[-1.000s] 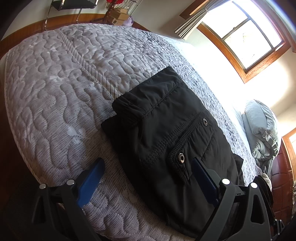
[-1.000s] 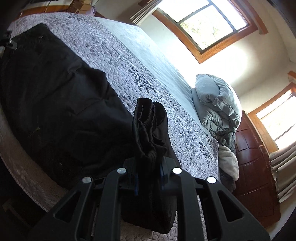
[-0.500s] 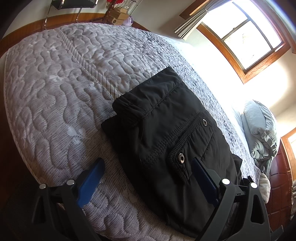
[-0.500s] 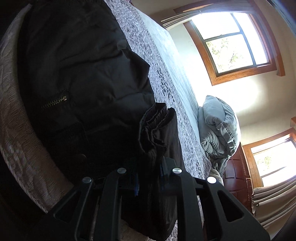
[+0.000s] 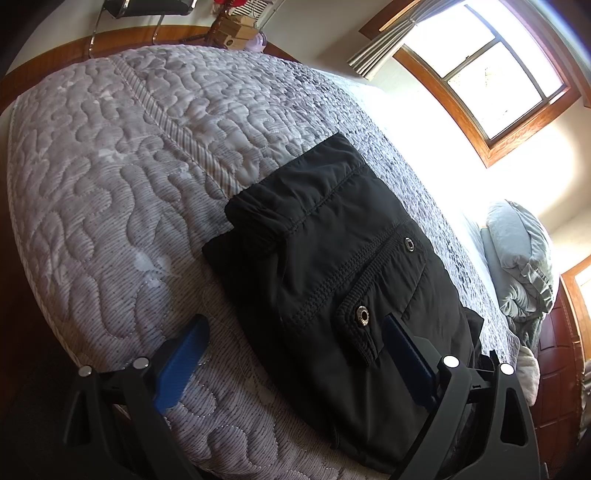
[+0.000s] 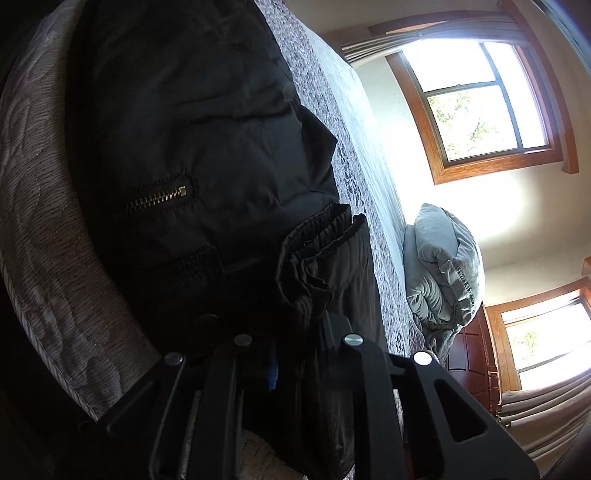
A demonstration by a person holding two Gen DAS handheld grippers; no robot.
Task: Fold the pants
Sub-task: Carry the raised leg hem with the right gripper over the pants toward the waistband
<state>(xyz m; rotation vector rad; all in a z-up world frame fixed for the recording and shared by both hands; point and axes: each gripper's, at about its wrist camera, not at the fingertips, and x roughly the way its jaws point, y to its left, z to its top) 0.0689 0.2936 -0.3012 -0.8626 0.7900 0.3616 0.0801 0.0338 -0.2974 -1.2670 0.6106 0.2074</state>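
Black pants lie folded on the grey quilted bed, a snap pocket facing up. My left gripper stands open over their near edge, one blue finger above the quilt and the other over the cloth, with nothing held. In the right wrist view the same pants show a zip pocket. My right gripper is shut on a bunched, elastic-edged fold of the pants, which sticks out past the fingers low over the folded stack. The pads themselves are hidden by cloth.
A grey pillow lies at the head of the bed, by a dark wooden headboard. Wood-framed windows throw strong glare across the far side. Boxes and a chair frame stand beyond the bed's foot.
The right gripper has dropped toward the bed and rolled, bringing the held fold down over the folded pants. The left gripper and the pants beneath it have stayed still.
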